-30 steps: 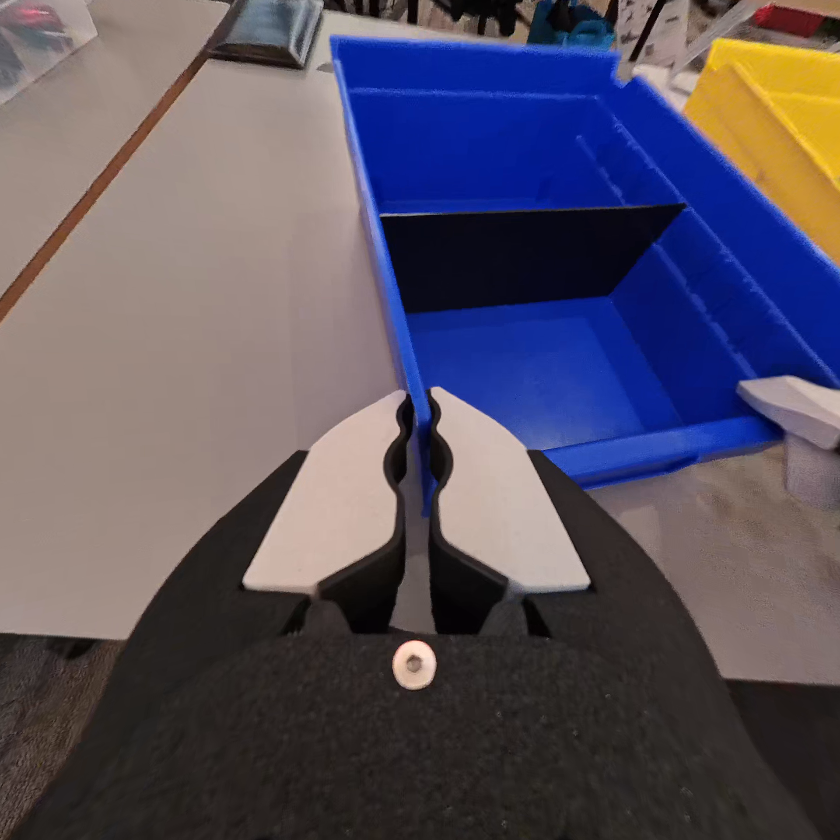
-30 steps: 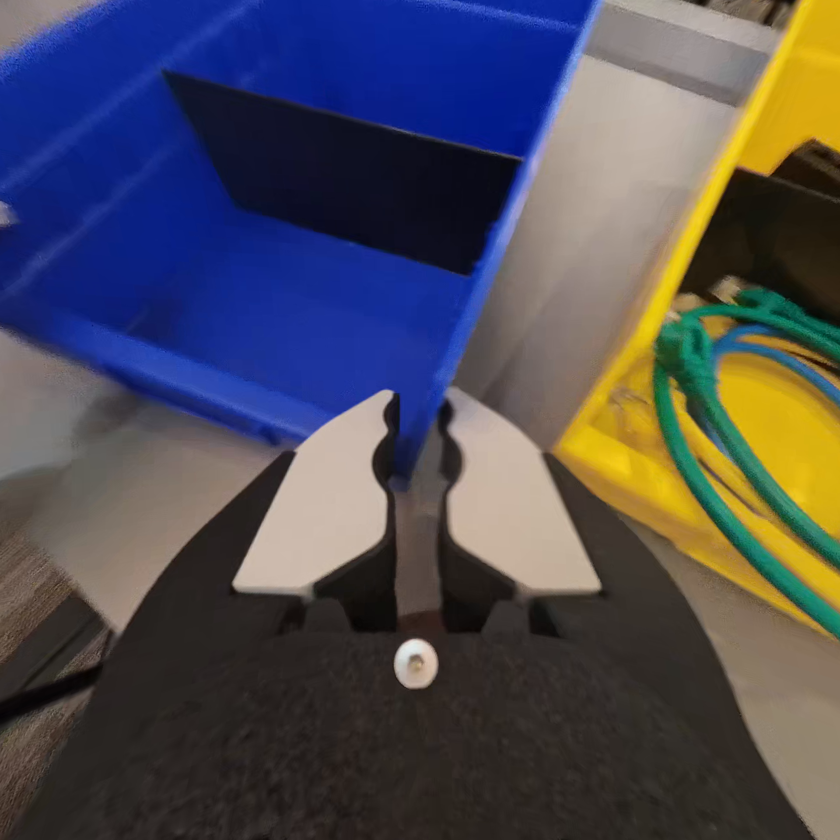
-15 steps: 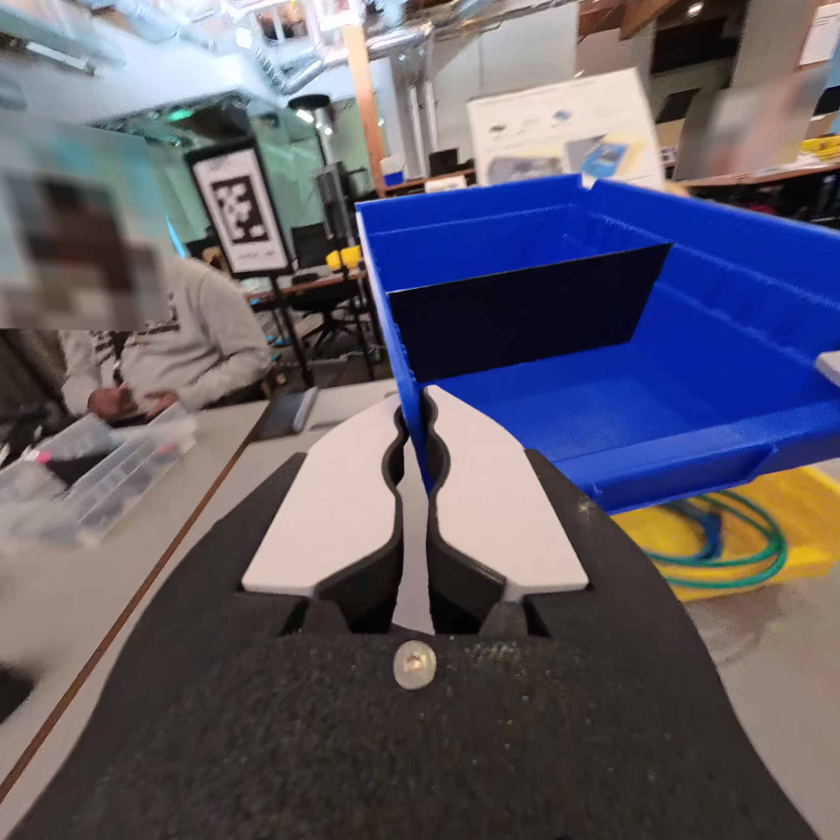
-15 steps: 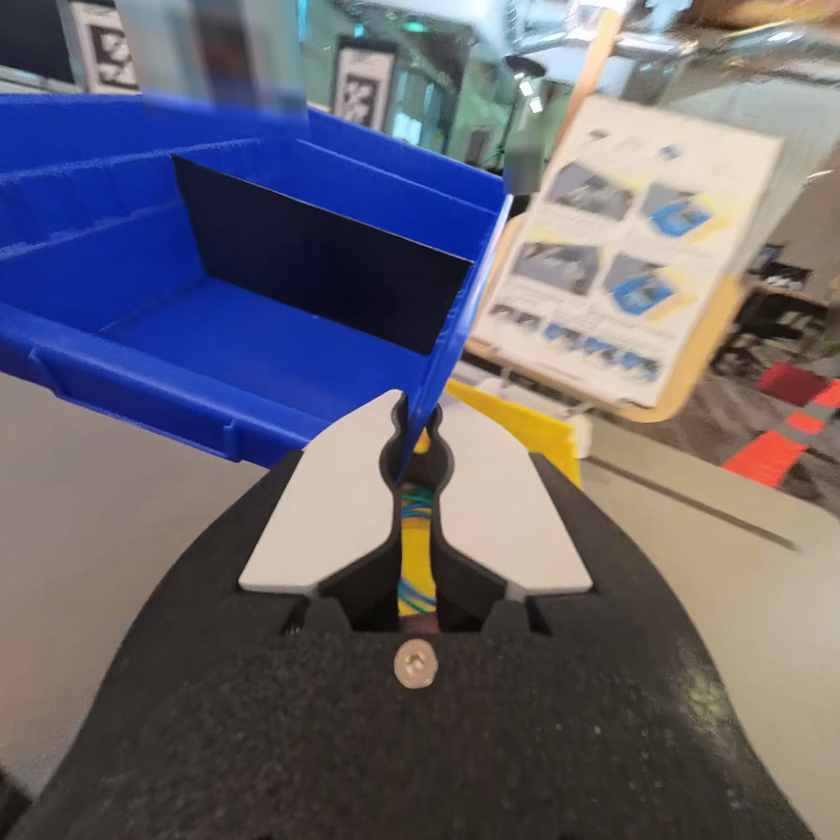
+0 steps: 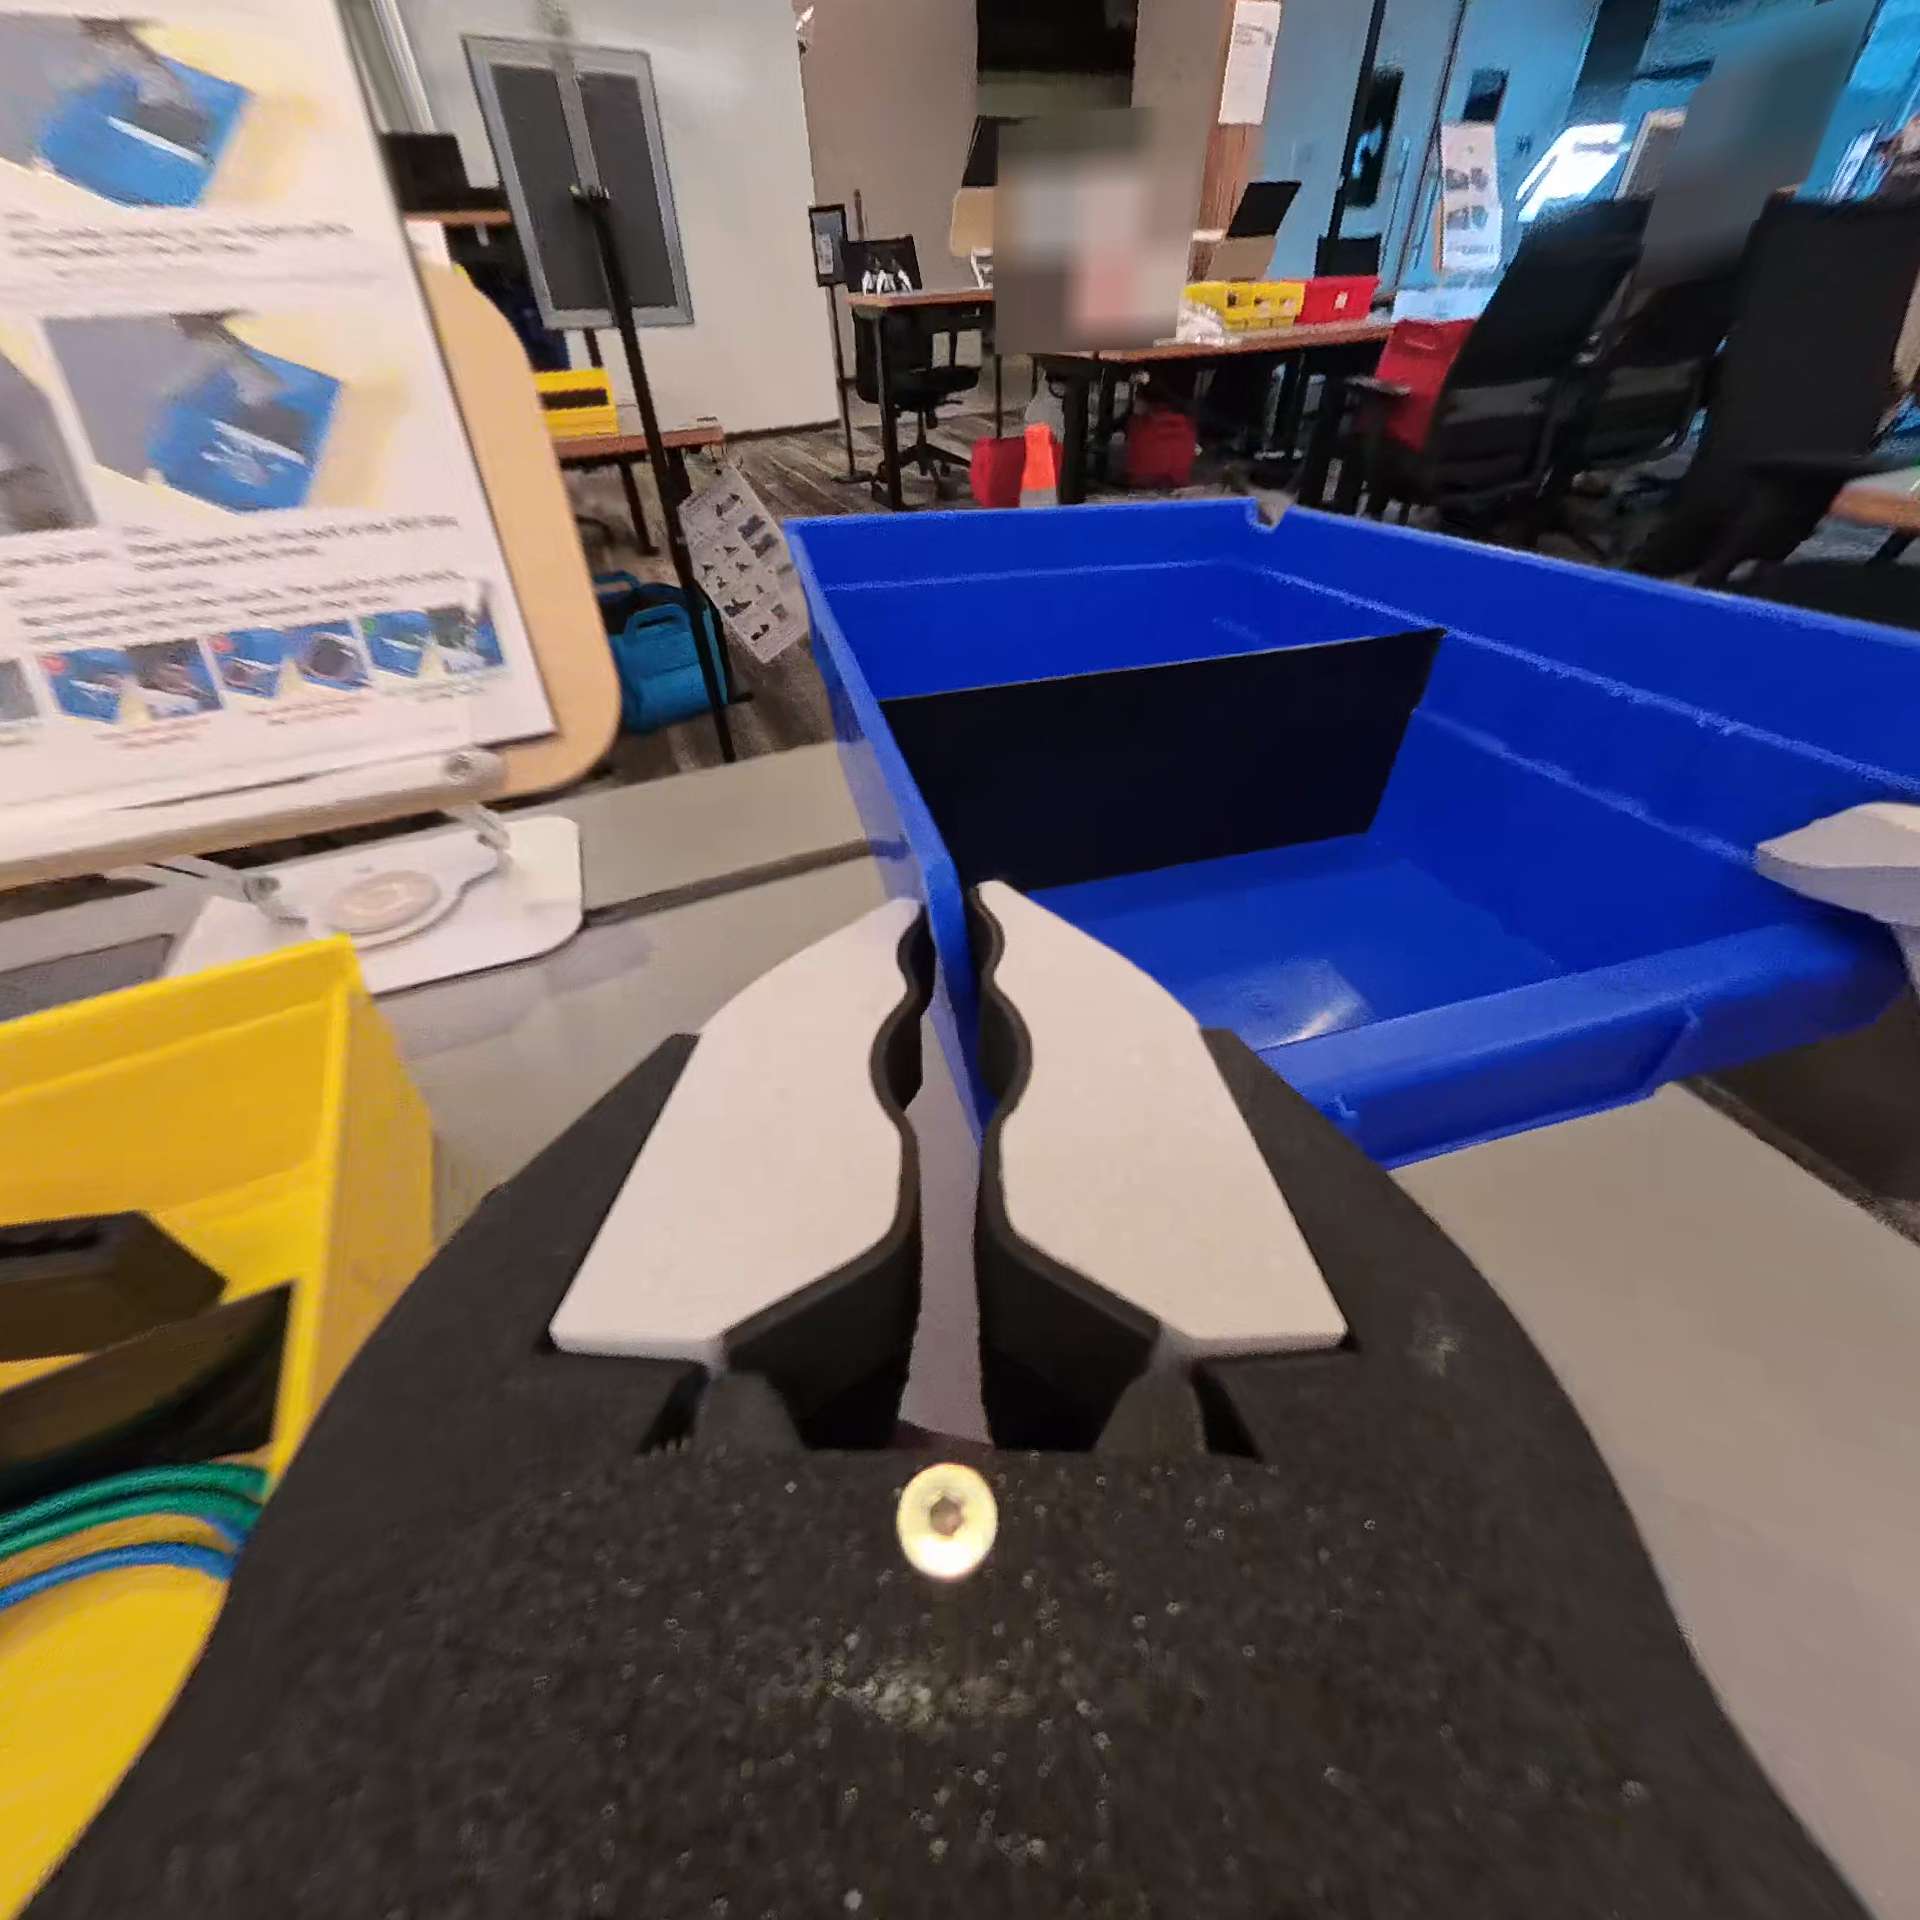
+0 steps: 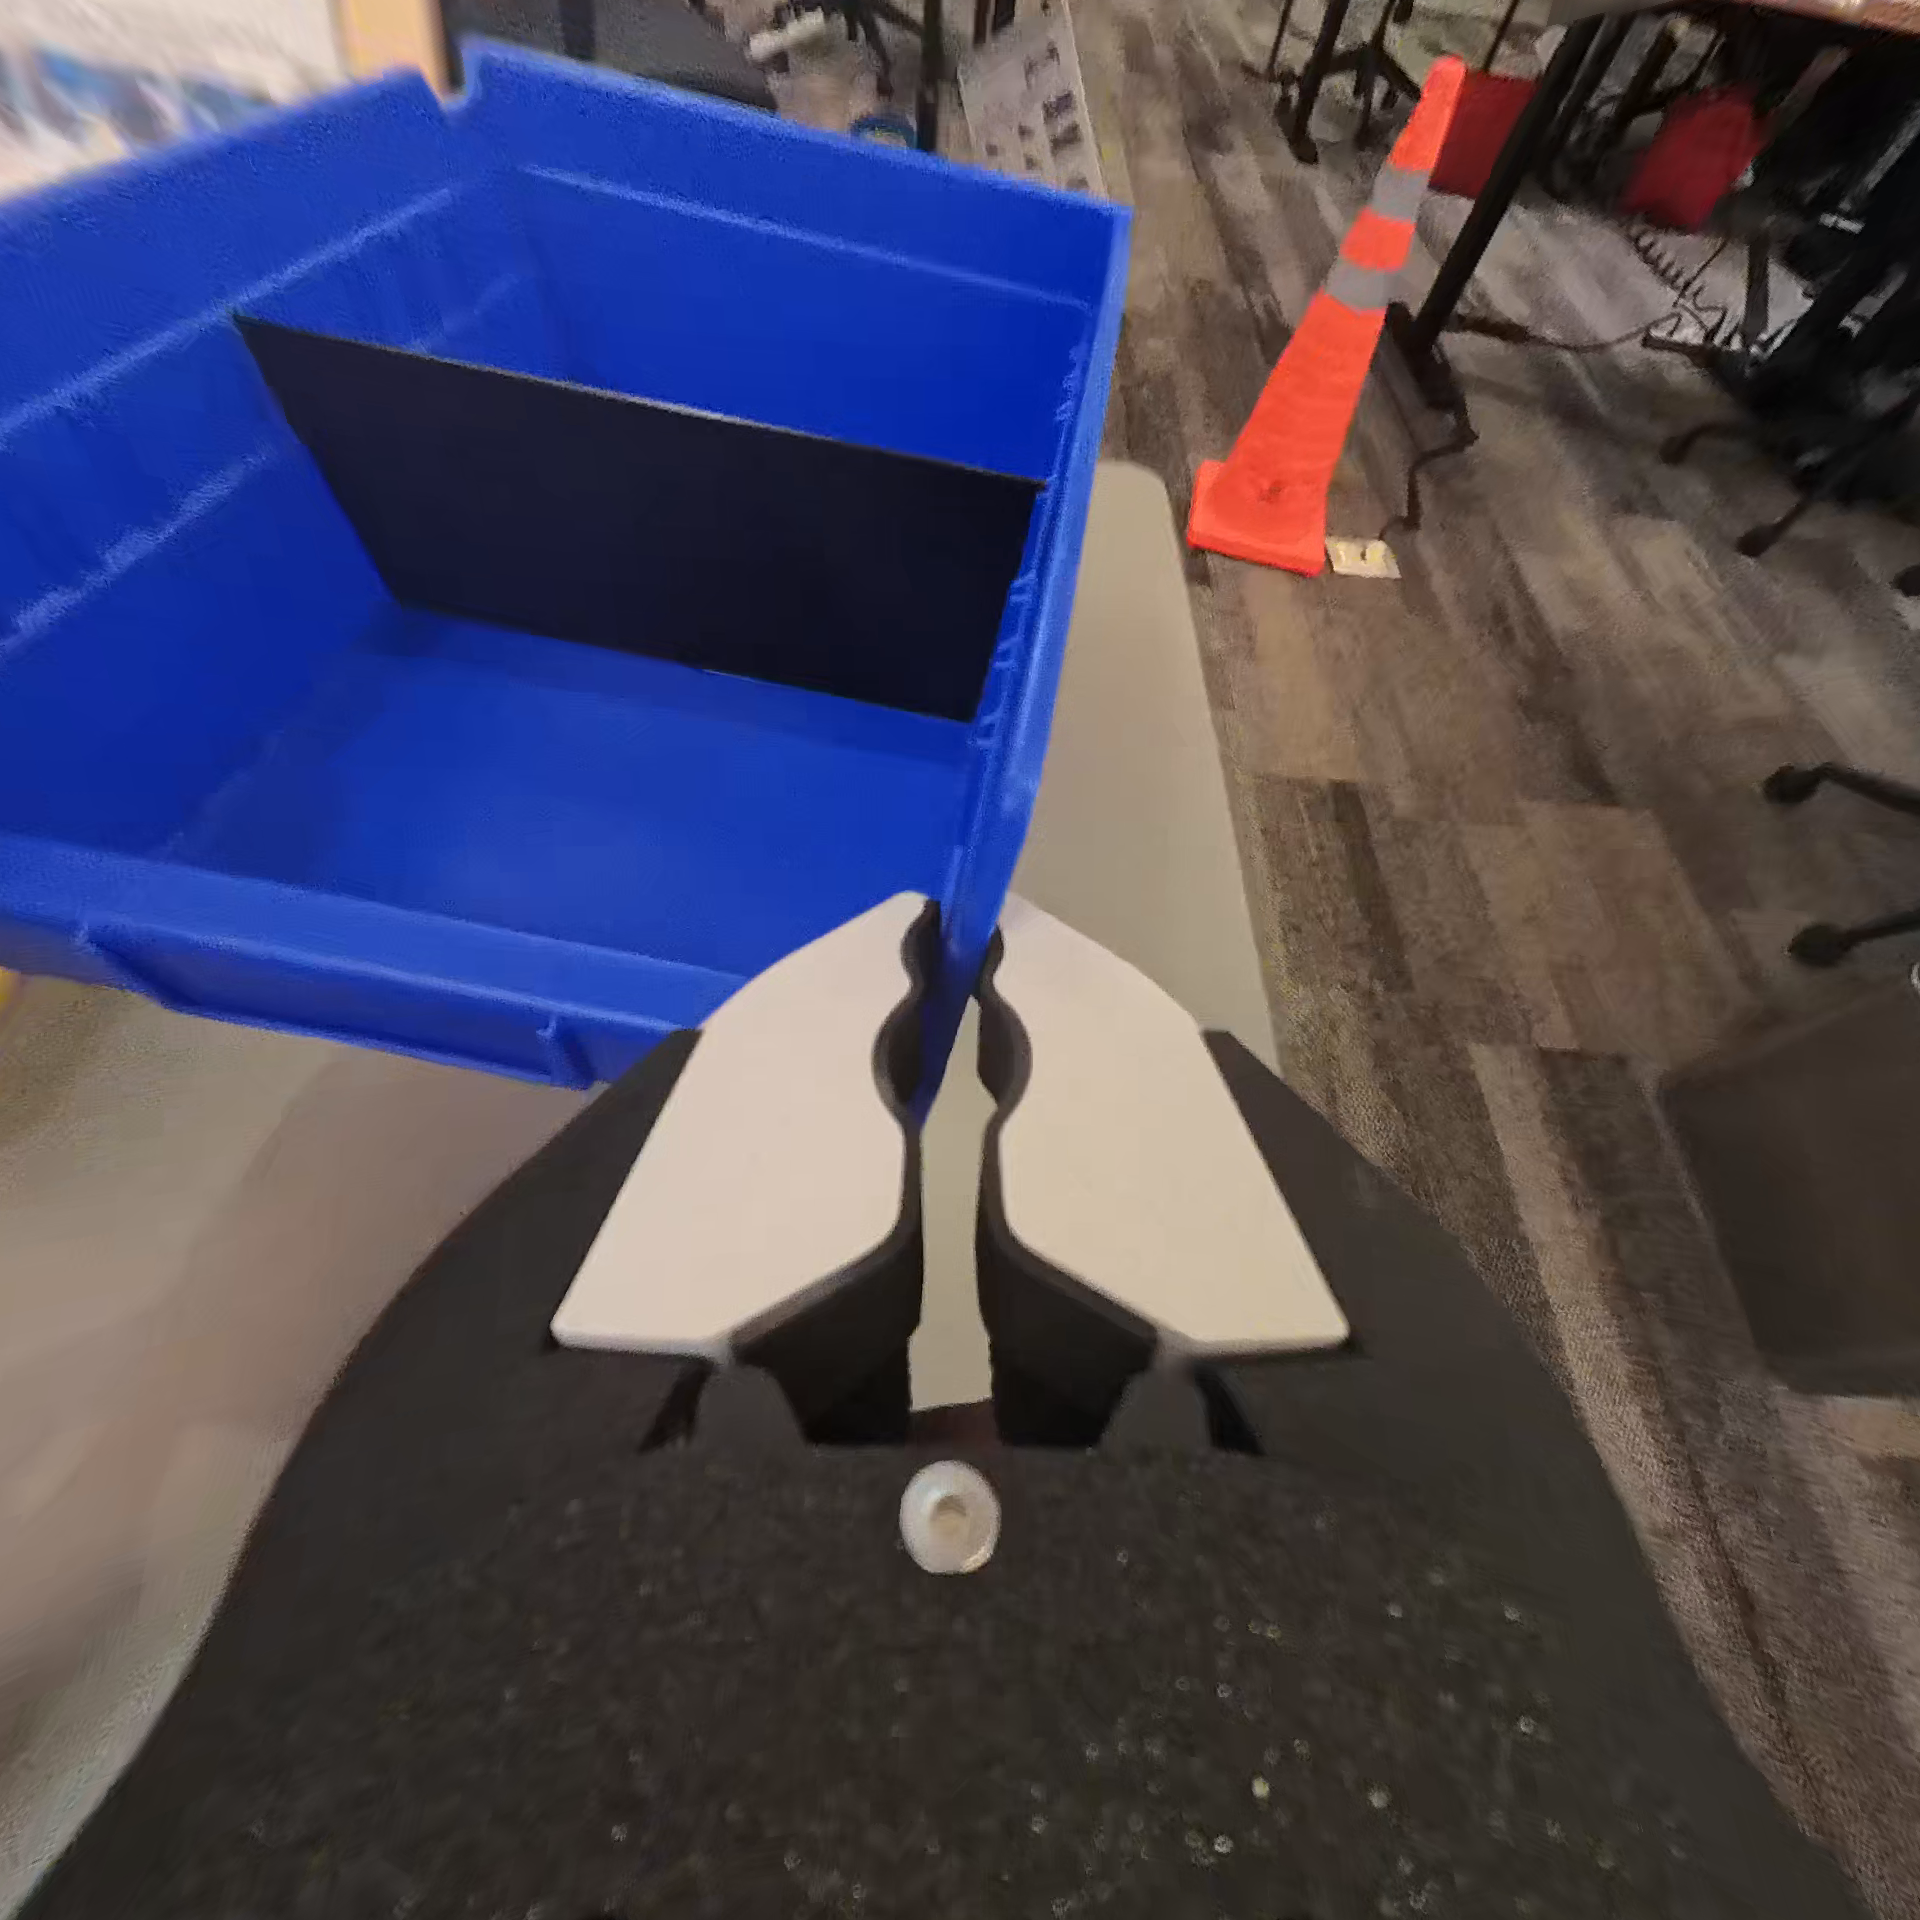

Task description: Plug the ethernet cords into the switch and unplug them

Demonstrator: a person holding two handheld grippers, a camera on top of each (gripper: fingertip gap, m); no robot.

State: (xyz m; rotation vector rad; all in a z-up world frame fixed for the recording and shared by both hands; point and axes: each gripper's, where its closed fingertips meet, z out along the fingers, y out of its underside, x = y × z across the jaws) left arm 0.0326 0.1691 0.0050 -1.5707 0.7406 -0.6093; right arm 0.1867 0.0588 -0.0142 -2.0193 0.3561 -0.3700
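Both grippers hold an empty blue bin (image 5: 1558, 790) with a black divider (image 5: 1143, 758), lifted off the table. My left gripper (image 5: 948, 914) is shut on the bin's left wall. My right gripper (image 6: 961, 925) is shut on the bin's right wall (image 6: 1049, 582); one of its fingers (image 5: 1849, 862) shows at the right edge of the left wrist view. A yellow bin (image 5: 208, 1143) at the lower left holds green and blue ethernet cords (image 5: 114, 1527) and a black box (image 5: 104, 1320). No switch is plainly visible.
A grey table (image 5: 1662, 1403) lies under the bin. An instruction board on a stand (image 5: 239, 416) sits behind the yellow bin. The table's right edge (image 6: 1216, 727) drops to the floor, where an orange cone (image 6: 1320, 343) stands. Desks and chairs are farther off.
Both grippers have lifted the blue bin off the table and swung it to the right, past the yellow bin, which now lies to the left. Both stay shut on the bin walls.
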